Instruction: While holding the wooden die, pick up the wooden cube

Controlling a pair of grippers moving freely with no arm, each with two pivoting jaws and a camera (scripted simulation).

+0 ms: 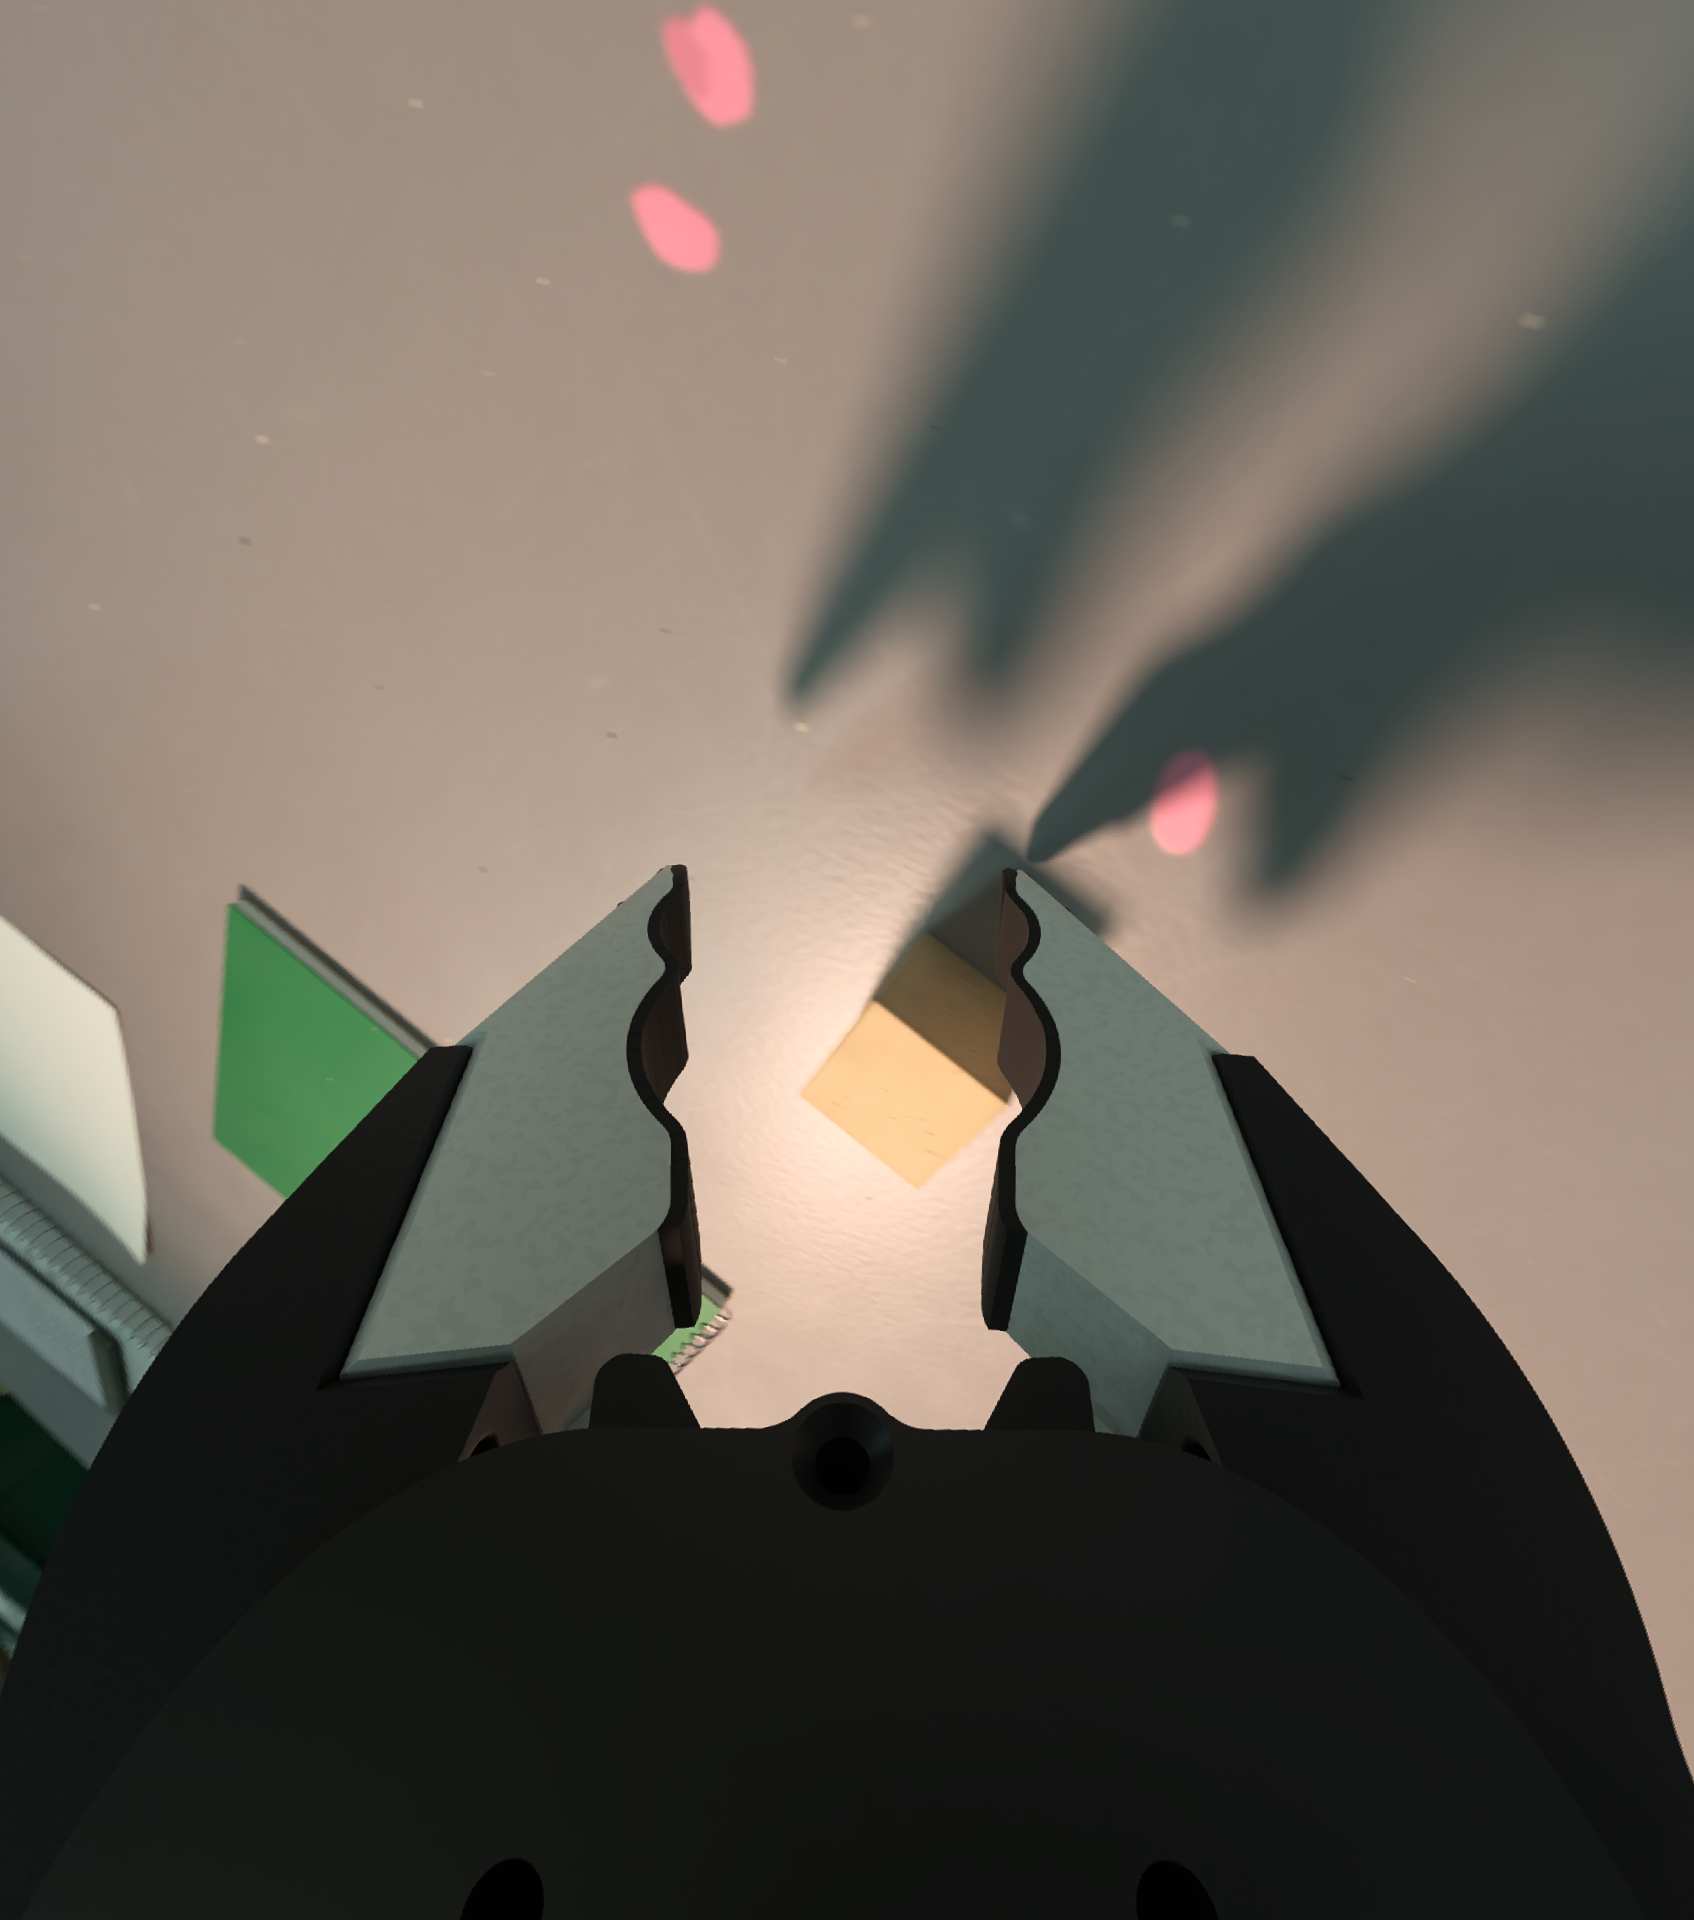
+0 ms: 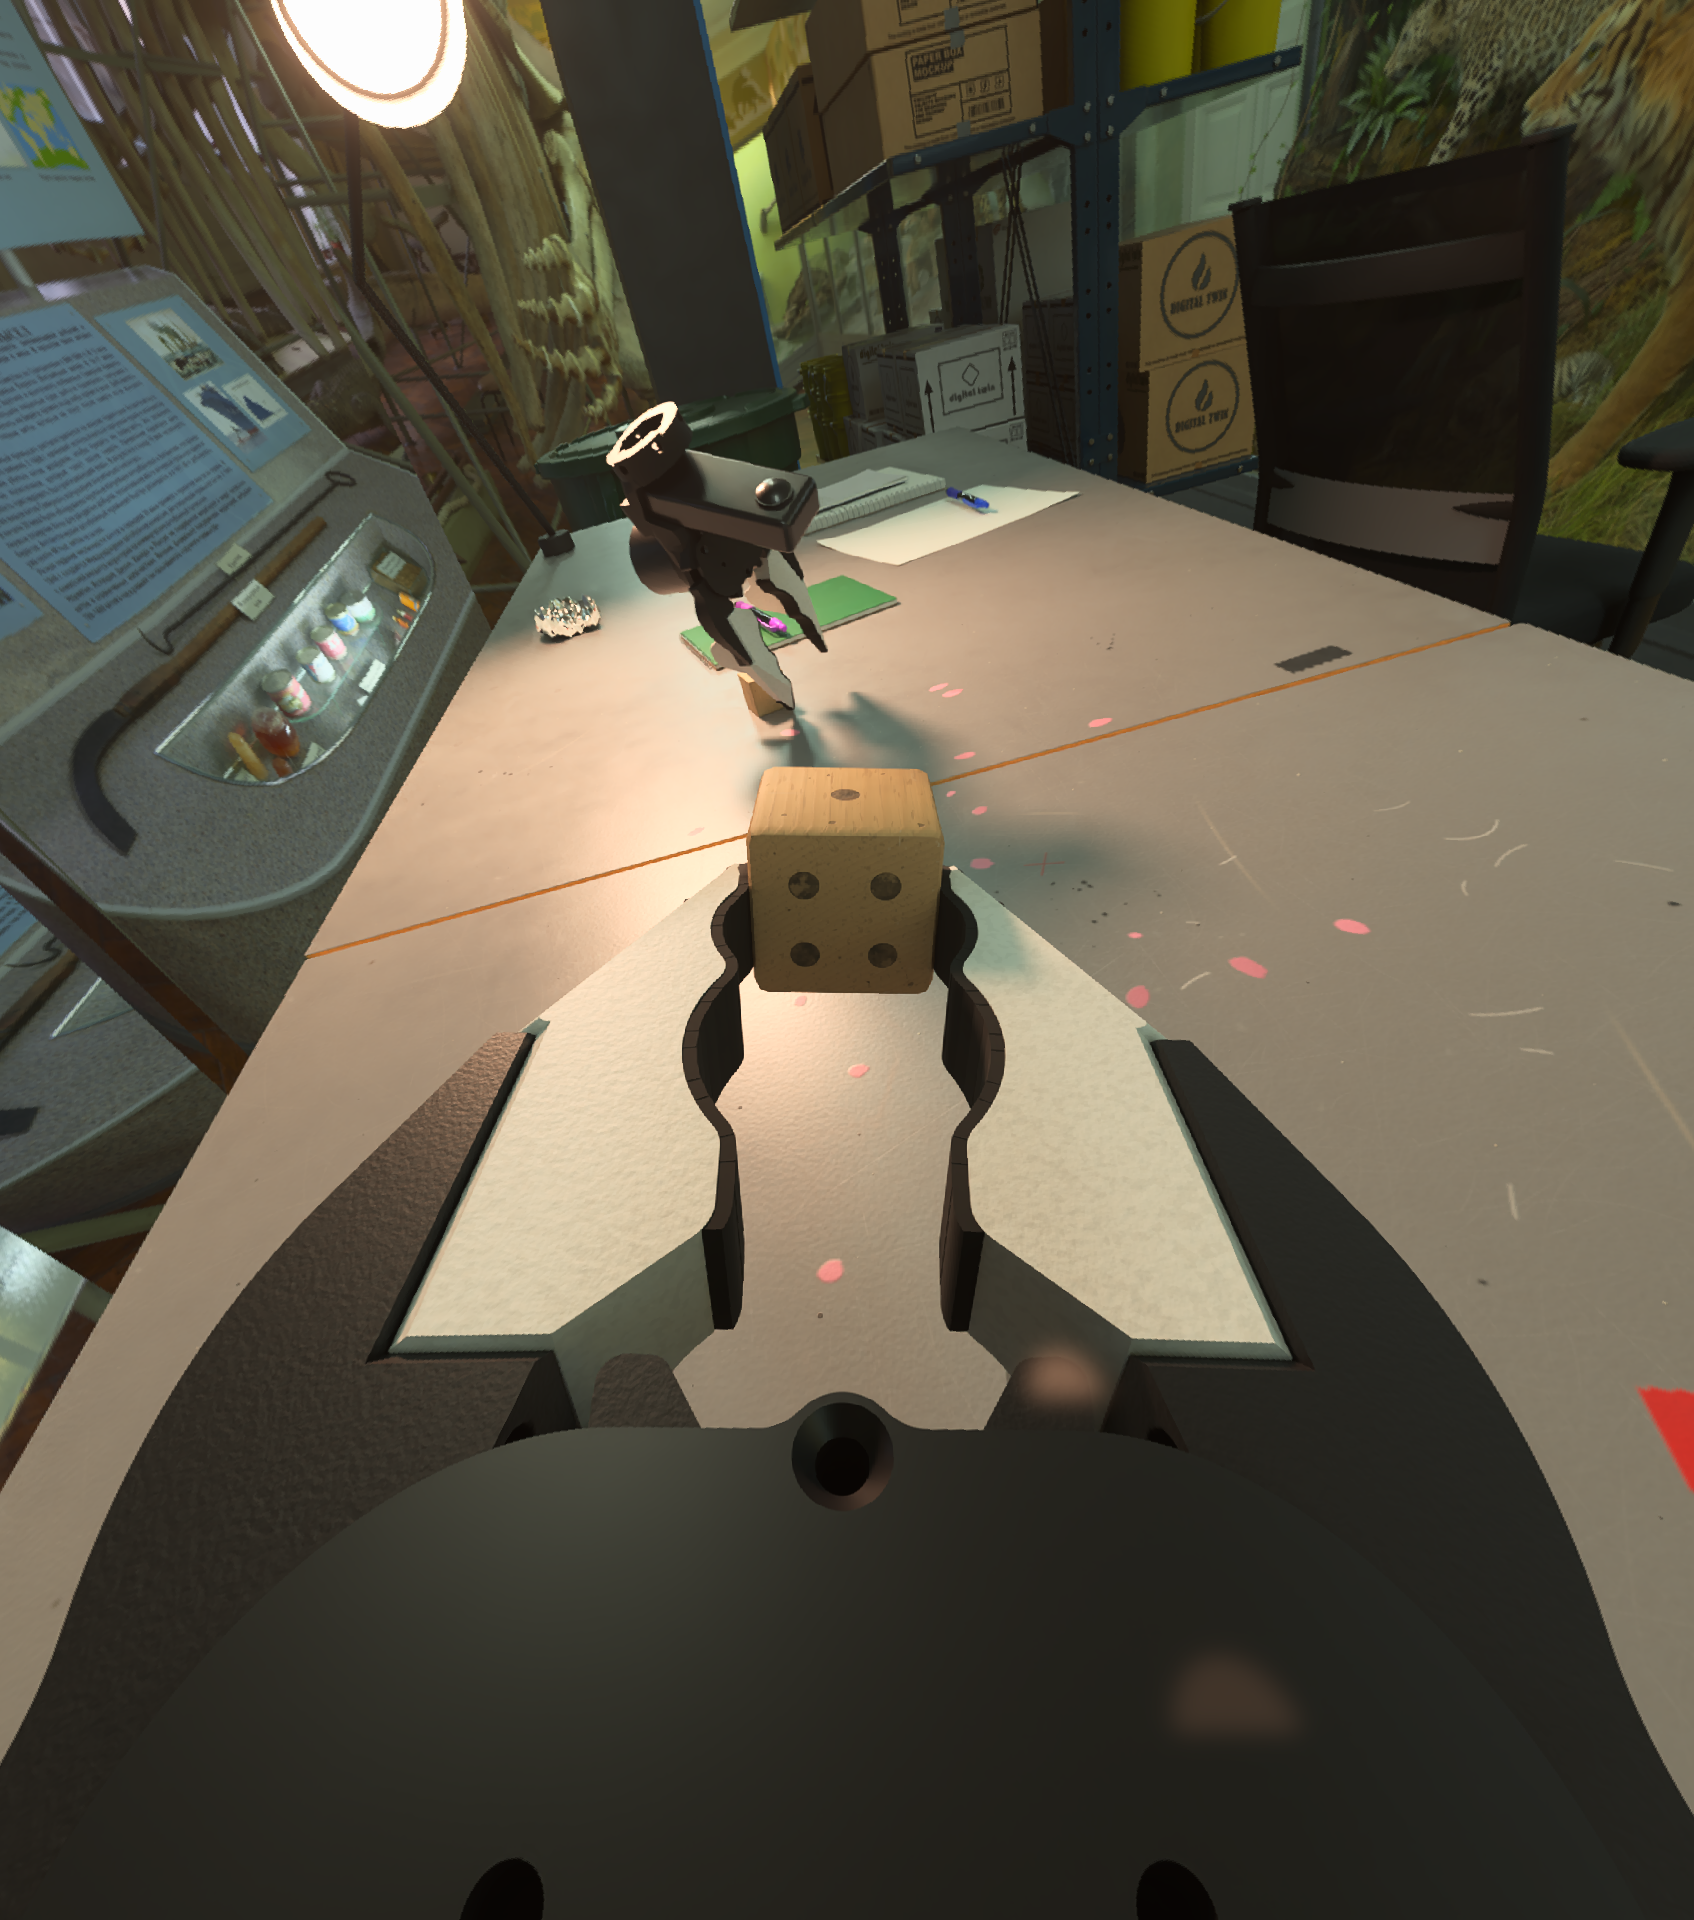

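Observation:
My right gripper point(image 2: 843, 883) is shut on the wooden die point(image 2: 841, 883), a light wood block with dark pips, held at the fingertips above the table. My left gripper point(image 1: 845, 883) is open and points down at the table. The plain wooden cube point(image 1: 910, 1081) lies on the table below it, between the fingers and closer to the right one, partly hidden by that finger. In the right wrist view the left gripper point(image 2: 770, 665) hangs farther off, with the cube point(image 2: 758, 696) just under its fingertips.
A green notebook point(image 1: 292, 1049) lies left of the cube and also shows in the right wrist view point(image 2: 838, 601). White paper and a pen point(image 2: 968, 501) lie at the far end. A black chair point(image 2: 1414, 416) stands at the right. A display case point(image 2: 199, 665) flanks the table's left edge.

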